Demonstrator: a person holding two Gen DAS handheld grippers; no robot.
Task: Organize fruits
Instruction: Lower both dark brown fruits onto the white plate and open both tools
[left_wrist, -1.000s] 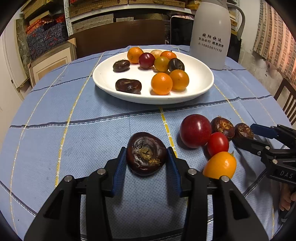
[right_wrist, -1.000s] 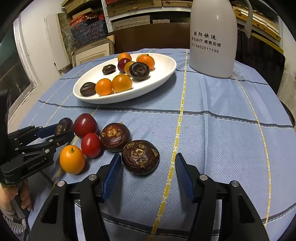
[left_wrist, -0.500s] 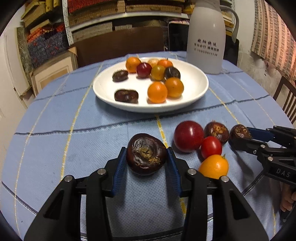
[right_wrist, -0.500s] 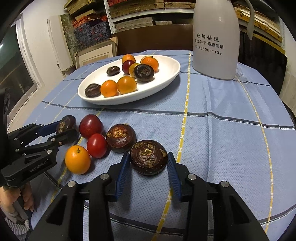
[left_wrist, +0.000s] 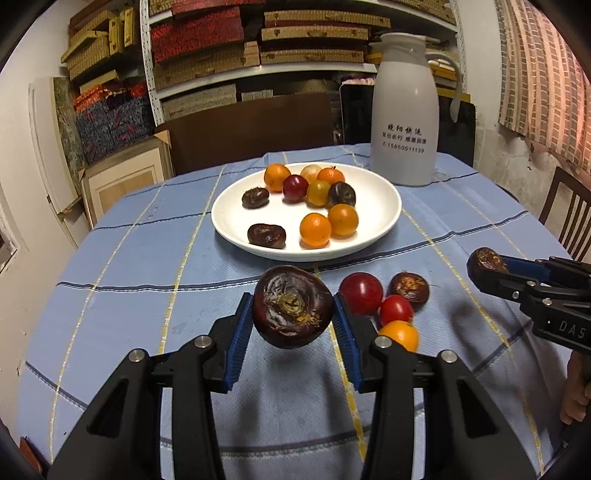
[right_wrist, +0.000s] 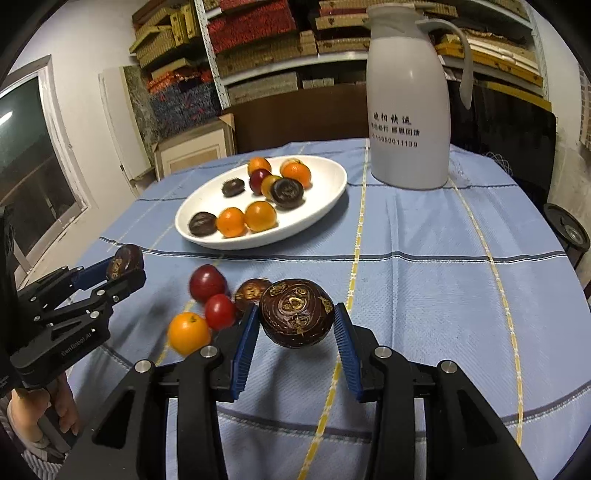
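Water chestnut (left_wrist: 292, 306) stem-end toward camera

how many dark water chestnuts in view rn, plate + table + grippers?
6. Three lie on the white plate. One rests on the tablecloth. One is in the left gripper, one in the right gripper. Plate fruit could hide more.
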